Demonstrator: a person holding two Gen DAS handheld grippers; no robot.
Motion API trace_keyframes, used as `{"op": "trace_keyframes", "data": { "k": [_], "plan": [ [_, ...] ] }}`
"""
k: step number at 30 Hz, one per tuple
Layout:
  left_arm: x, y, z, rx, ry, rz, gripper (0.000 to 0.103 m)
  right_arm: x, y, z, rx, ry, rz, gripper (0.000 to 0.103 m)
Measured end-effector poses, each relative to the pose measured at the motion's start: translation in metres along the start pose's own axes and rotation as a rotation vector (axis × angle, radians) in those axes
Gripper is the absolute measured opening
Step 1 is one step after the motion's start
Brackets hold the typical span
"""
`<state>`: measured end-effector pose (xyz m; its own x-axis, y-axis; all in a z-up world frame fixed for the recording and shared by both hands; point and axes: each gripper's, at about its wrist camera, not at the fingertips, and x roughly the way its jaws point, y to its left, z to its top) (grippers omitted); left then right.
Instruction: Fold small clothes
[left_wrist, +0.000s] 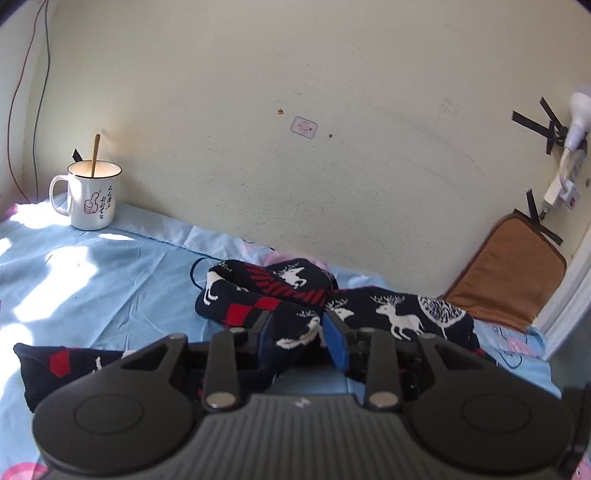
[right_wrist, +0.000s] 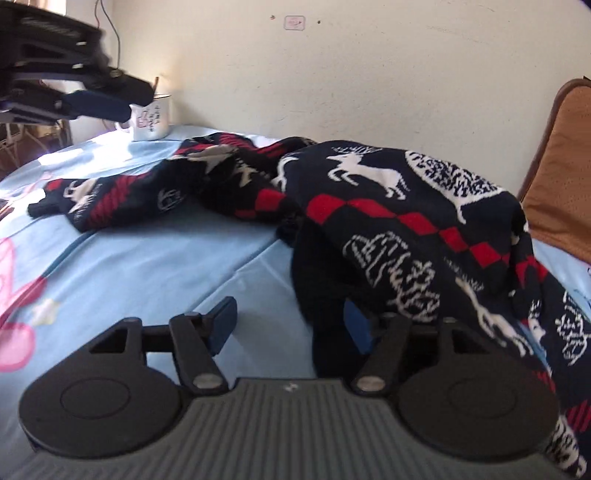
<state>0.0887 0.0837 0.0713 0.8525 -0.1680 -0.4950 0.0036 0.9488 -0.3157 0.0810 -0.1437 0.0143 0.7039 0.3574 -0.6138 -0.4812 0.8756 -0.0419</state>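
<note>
Knitwear (left_wrist: 369, 310), a dark navy piece with white reindeer and red diamonds, lies crumpled on the light blue bed sheet (left_wrist: 92, 273), near the wall and just beside a brown cushion (left_wrist: 509, 277). It looks like a scarf or a small garment; I cannot tell which. In the right wrist view one part of it stretches flat toward the mug, and the other part is raised and hangs down over the right tongs (right_wrist: 291, 325).

The left tongs (left_wrist: 295, 332) are narrow and grip a bunch of the knit fabric between the blue pads (left_wrist: 337, 343). The right tongs stand wide; the left finger is free above the sheet, and the fabric covers the right finger, so I judge that they do not grip it. In the right wrist view the left tongs appear blurred at the upper left, and there I cannot tell what they hold.

My judgement is that the folding is at an early stage. No neat fold with matched edges is visible, and the cloth is twisted and piled. It must be spread flat, doubled and smoothed.

A white enamel mug (left_wrist: 92, 199) with a spoon stands on the sheet at the wall. It bears a thumbs-up drawing and handwritten characters, probably Chinese, too small to read. A small sticker (left_wrist: 304, 127) on the wall has a pink print that is not legible.
</note>
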Motion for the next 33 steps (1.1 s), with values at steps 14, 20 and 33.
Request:
{"op": "trace_keyframes", "data": {
  "k": [14,20,33],
  "plan": [
    [-0.013,0.010,-0.028,-0.034,0.088,-0.060,0.045,-0.094,-0.002,-0.007,0.150,-0.145,0.265,0.006],
    [-0.041,0.031,-0.026,-0.067,0.034,-0.017,0.046,-0.181,0.032,-0.030,0.036,-0.237,0.771,0.003],
    [-0.042,0.040,-0.056,-0.068,0.162,-0.044,0.057,-0.176,-0.085,-0.113,0.596,-0.230,0.205,0.031]
  ]
}}
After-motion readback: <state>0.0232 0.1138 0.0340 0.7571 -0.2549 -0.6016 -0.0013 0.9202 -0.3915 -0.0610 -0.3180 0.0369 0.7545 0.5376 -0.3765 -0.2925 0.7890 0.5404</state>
